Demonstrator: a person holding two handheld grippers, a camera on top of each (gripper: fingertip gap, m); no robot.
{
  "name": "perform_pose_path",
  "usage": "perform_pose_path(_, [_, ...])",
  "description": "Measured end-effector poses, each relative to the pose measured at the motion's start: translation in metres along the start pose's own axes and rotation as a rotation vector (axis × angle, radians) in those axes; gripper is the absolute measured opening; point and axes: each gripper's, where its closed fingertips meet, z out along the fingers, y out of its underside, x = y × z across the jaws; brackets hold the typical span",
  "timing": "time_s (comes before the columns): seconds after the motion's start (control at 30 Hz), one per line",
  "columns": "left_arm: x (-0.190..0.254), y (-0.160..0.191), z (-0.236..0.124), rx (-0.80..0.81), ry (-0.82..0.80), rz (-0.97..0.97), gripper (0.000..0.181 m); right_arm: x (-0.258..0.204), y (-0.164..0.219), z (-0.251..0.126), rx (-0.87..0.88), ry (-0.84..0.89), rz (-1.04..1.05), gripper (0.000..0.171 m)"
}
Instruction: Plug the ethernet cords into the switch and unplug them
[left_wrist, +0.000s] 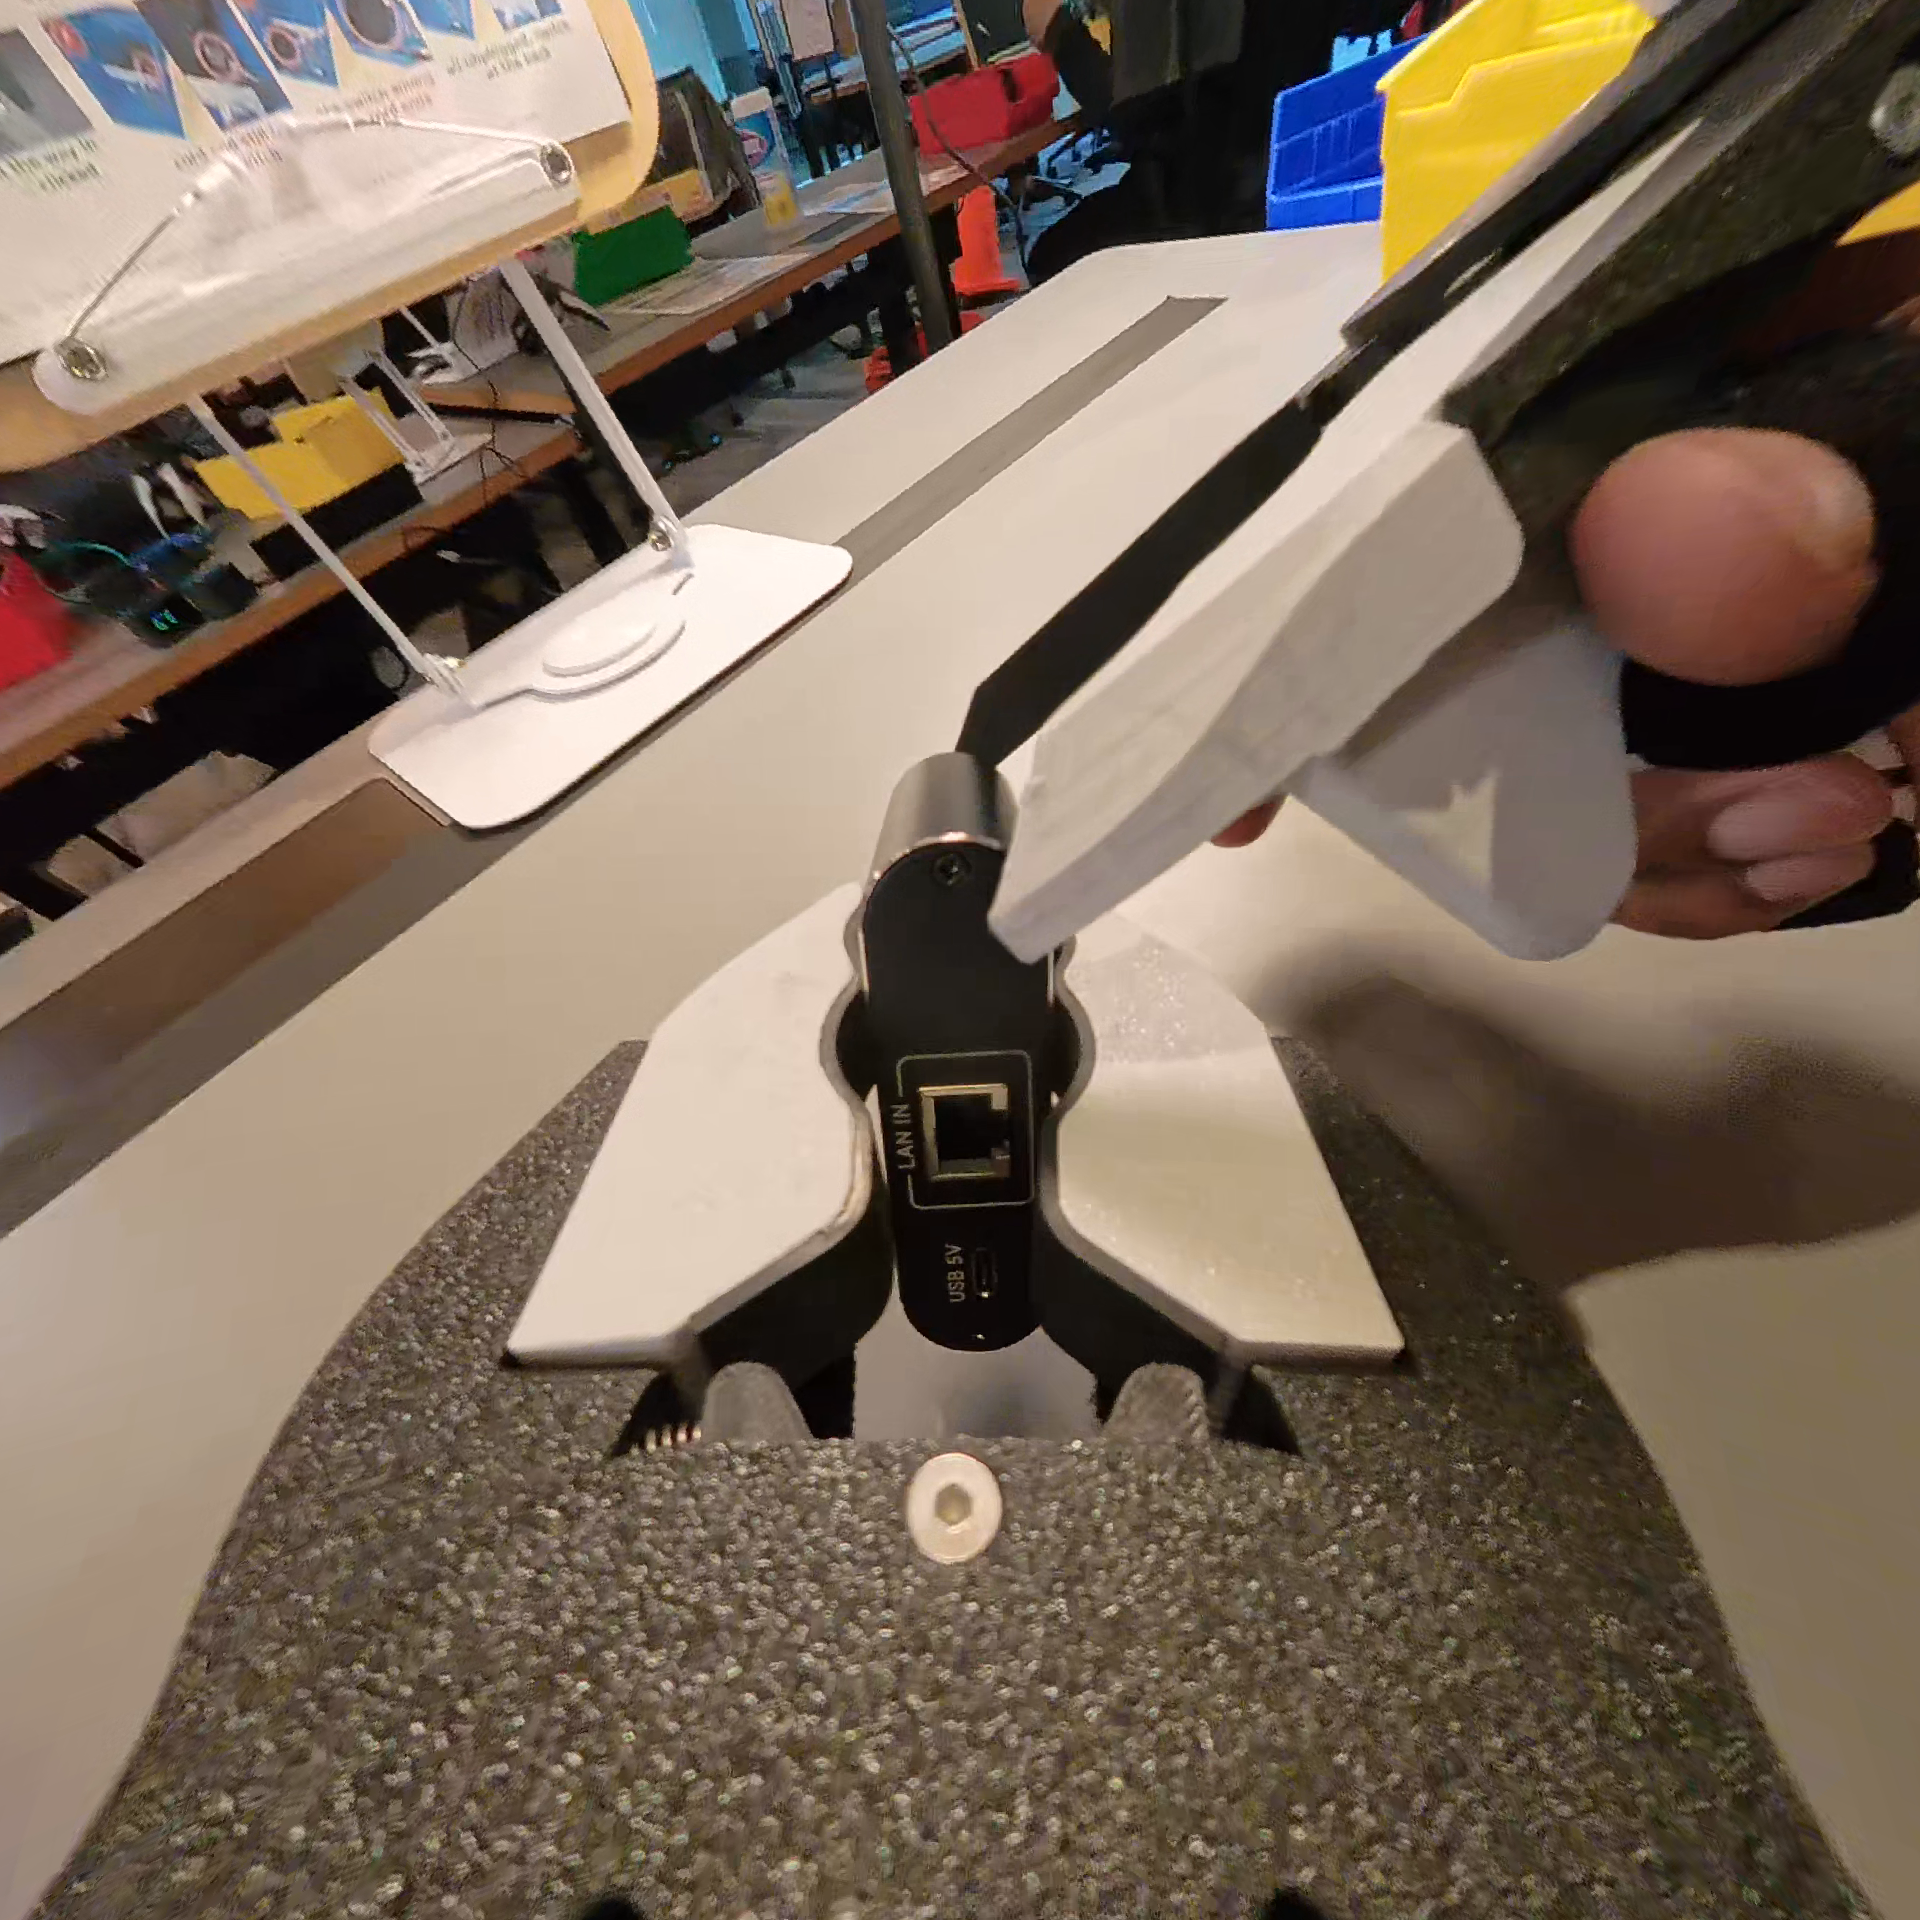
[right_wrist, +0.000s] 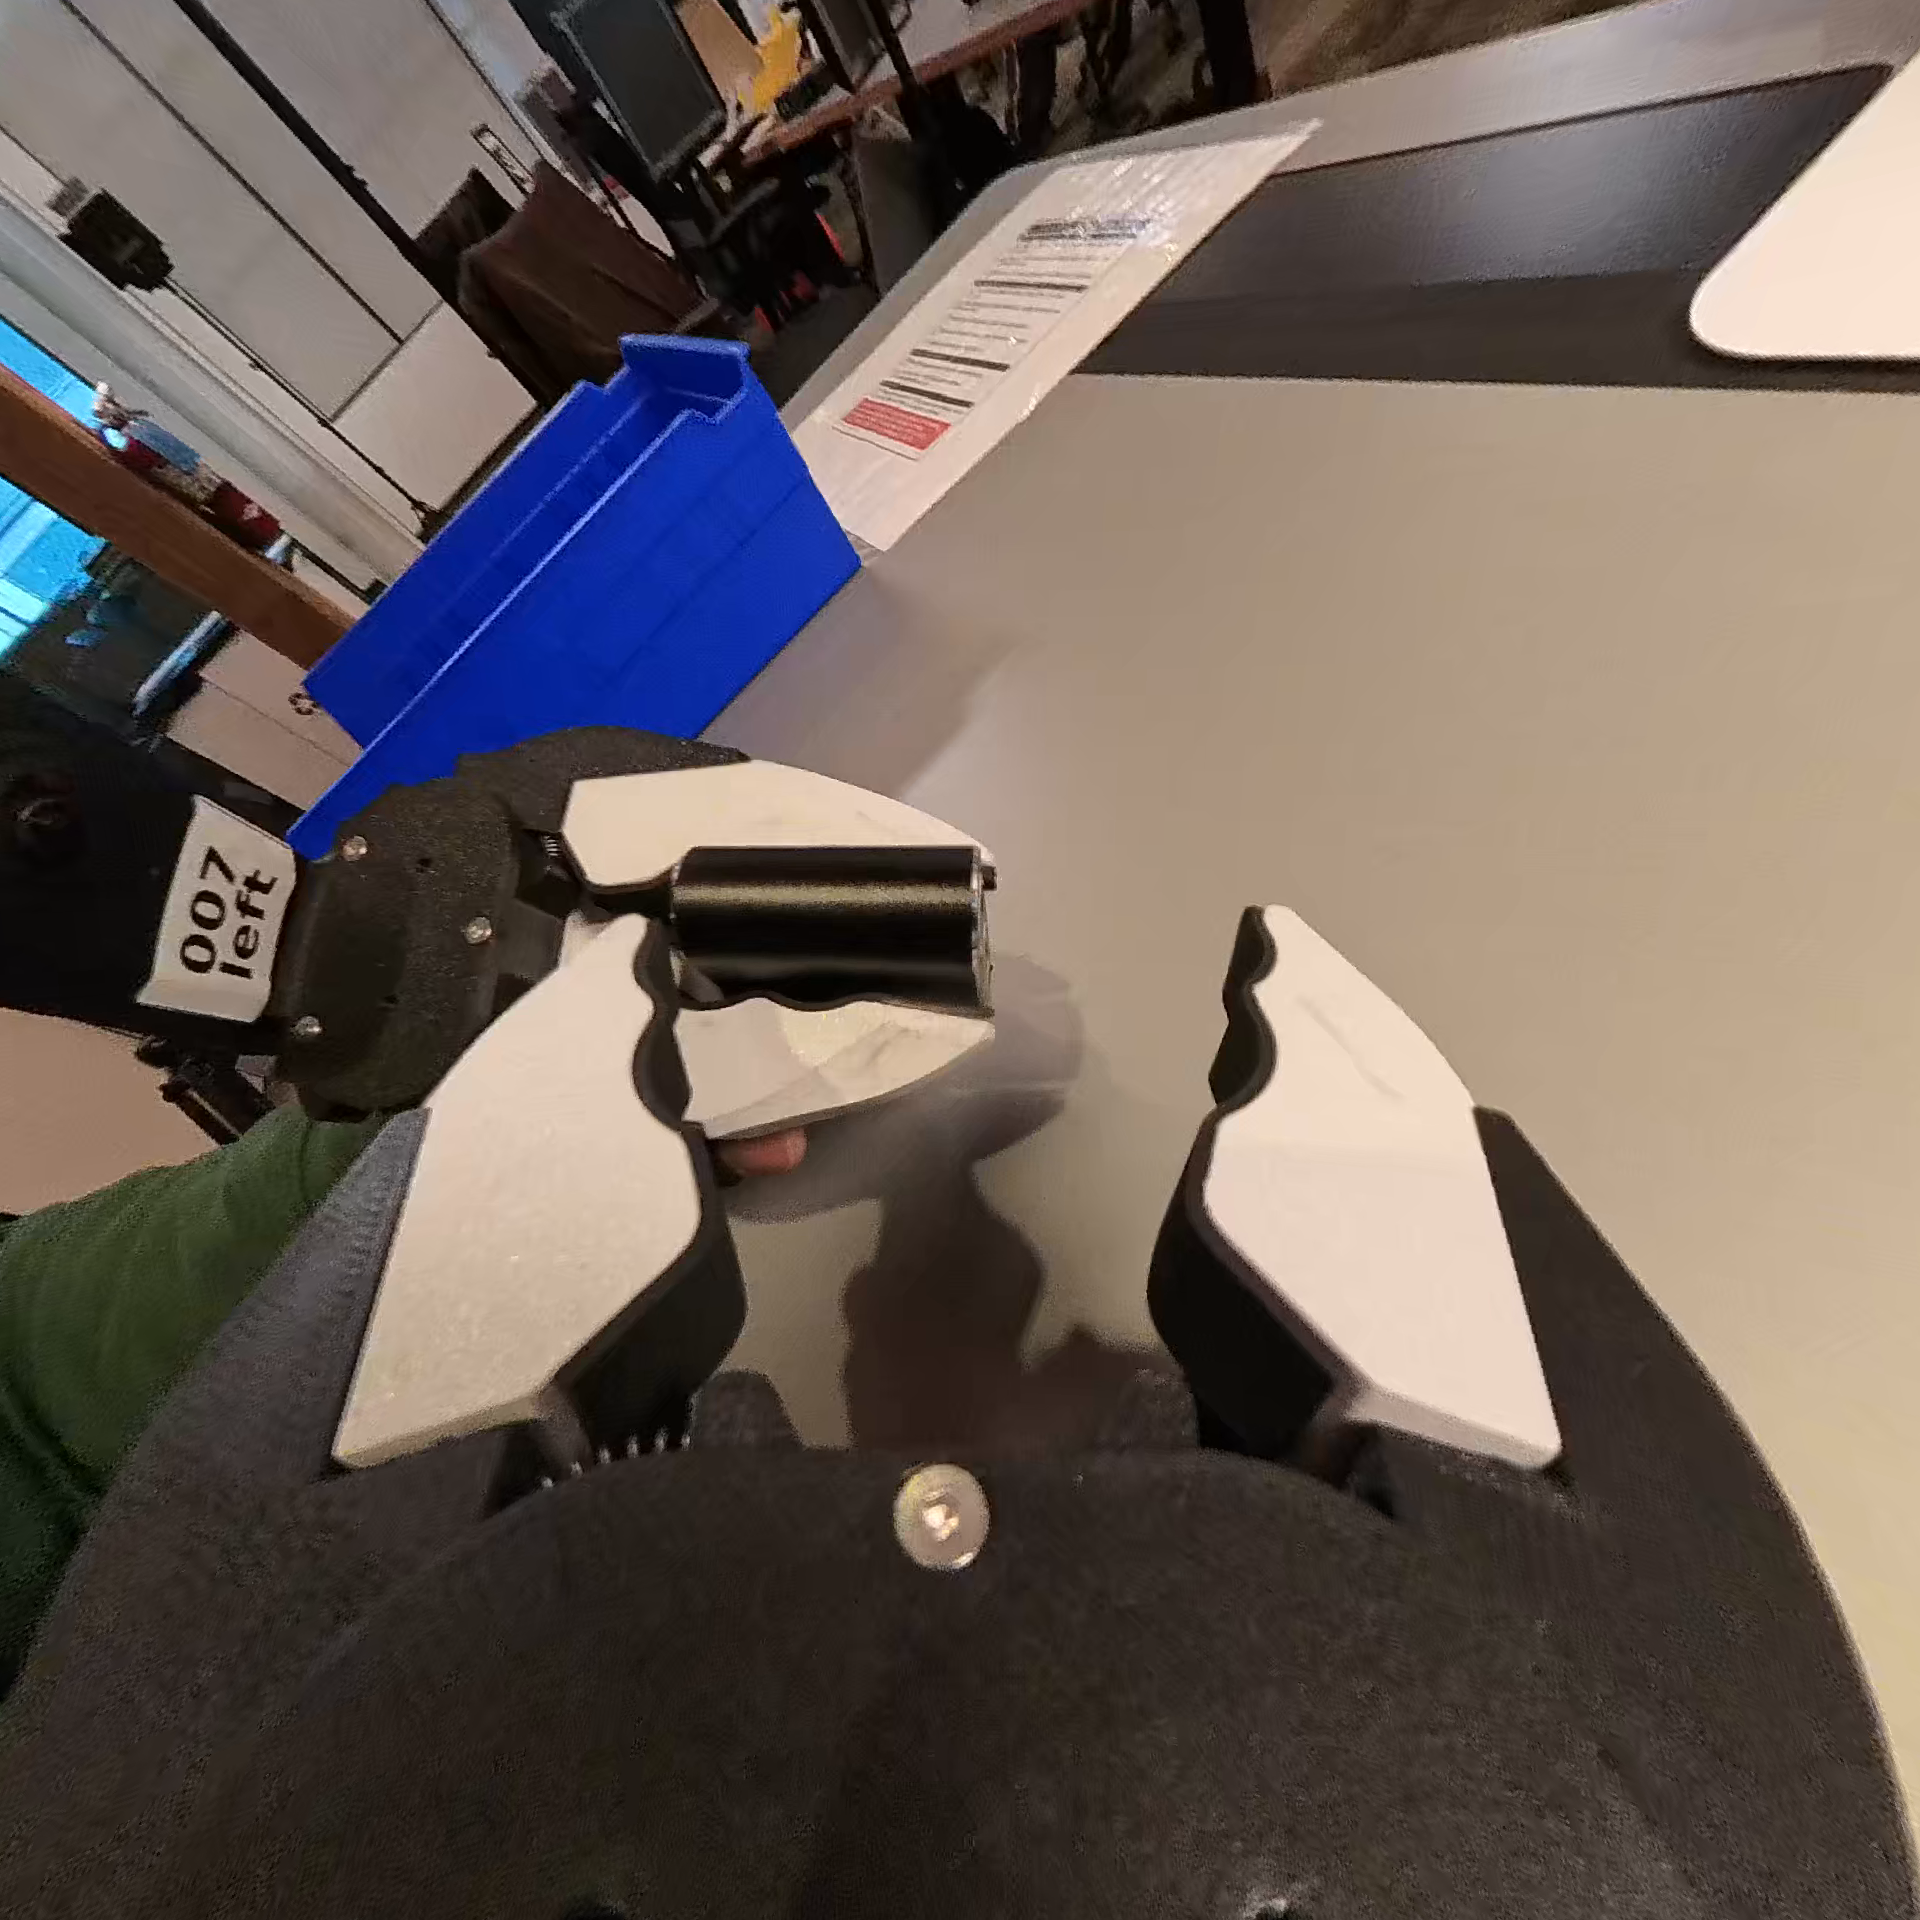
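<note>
My left gripper (left_wrist: 961, 1003) is shut on a small black switch (left_wrist: 961, 1143) and holds it above the grey table (left_wrist: 727, 883). The switch's end faces the camera, and nothing is in its network port (left_wrist: 966, 1132). My right gripper (right_wrist: 951, 940) is open and empty. One of its white fingers (left_wrist: 1195, 748) reaches in from the upper right, and its tip is at the switch's far top end. In the right wrist view the switch (right_wrist: 831, 914) lies sideways between the left gripper's white fingers (right_wrist: 769, 821), just ahead of my own left finger (right_wrist: 561, 1195). No cord is in view.
A white stand (left_wrist: 613, 665) with a tilted board stands on the table to the far left. A dark strip (left_wrist: 1039, 416) runs along the table. A blue bin (right_wrist: 592, 582) and a laminated sheet (right_wrist: 1039, 312) lie beyond. A yellow bin (left_wrist: 1486, 135) is at the back right. Both grippers' tips are close together, under 4 cm apart.
</note>
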Motion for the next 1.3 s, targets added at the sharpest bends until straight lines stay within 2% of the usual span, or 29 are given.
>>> perform_pose_path(0.13, [0.007, 0.001, 0.003, -0.014, -0.013, 0.076, 0.028, -0.007, 0.005, 0.003, -0.006, -0.052, -0.024, 0.099])
perform_pose_path(0.23, [0.011, 0.001, 0.004, -0.025, -0.031, 0.14, 0.029, -0.01, 0.014, 0.006, -0.048, -0.058, -0.055, 0.084])
perform_pose_path(0.3, [0.013, 0.002, 0.005, -0.035, -0.039, 0.177, 0.028, -0.014, 0.016, 0.006, -0.051, -0.071, -0.075, 0.065])
perform_pose_path(0.33, [0.013, 0.002, 0.005, -0.036, -0.045, 0.189, 0.028, -0.016, 0.016, 0.006, -0.048, -0.071, -0.083, 0.06])
perform_pose_path(0.47, [0.013, -0.003, 0.005, 0.005, -0.051, 0.175, 0.029, -0.016, 0.013, 0.002, -0.036, -0.042, -0.124, 0.06])
perform_pose_path(0.63, [0.012, -0.012, 0.002, 0.07, -0.007, 0.089, 0.048, 0.001, -0.004, -0.025, 0.002, 0.038, -0.181, 0.06])
perform_pose_path(0.73, [0.013, -0.012, 0.002, 0.081, 0.018, 0.056, 0.046, 0.018, -0.024, -0.065, 0.061, 0.086, -0.185, 0.06])
perform_pose_path(0.8, [0.011, -0.007, 0.004, 0.05, 0.008, 0.059, 0.044, 0.04, -0.037, -0.106, 0.088, 0.172, -0.214, 0.06])
perform_pose_path(0.97, [0.011, -0.002, 0.006, 0.013, -0.006, 0.087, 0.04, 0.114, -0.078, -0.252, 0.106, 0.513, -0.273, 0.06])
perform_pose_path(1.07, [0.013, 0.0, 0.008, 0.001, -0.009, 0.111, 0.039, 0.17, -0.091, -0.341, 0.016, 0.747, -0.254, 0.06])
perform_pose_path(1.13, [0.015, 0.001, 0.009, -0.006, -0.011, 0.126, 0.038, 0.21, -0.091, -0.385, -0.081, 0.87, -0.212, 0.06])
perform_pose_path(1.2, [0.016, 0.002, 0.009, -0.013, -0.013, 0.138, 0.038, 0.248, -0.072, -0.406, -0.266, 0.883, -0.12, 0.06])
perform_pose_path(1.3, [0.015, 0.002, 0.009, -0.013, -0.021, 0.14, 0.038, 0.283, -0.042, -0.404, -0.491, 0.811, 0.0, 0.06])
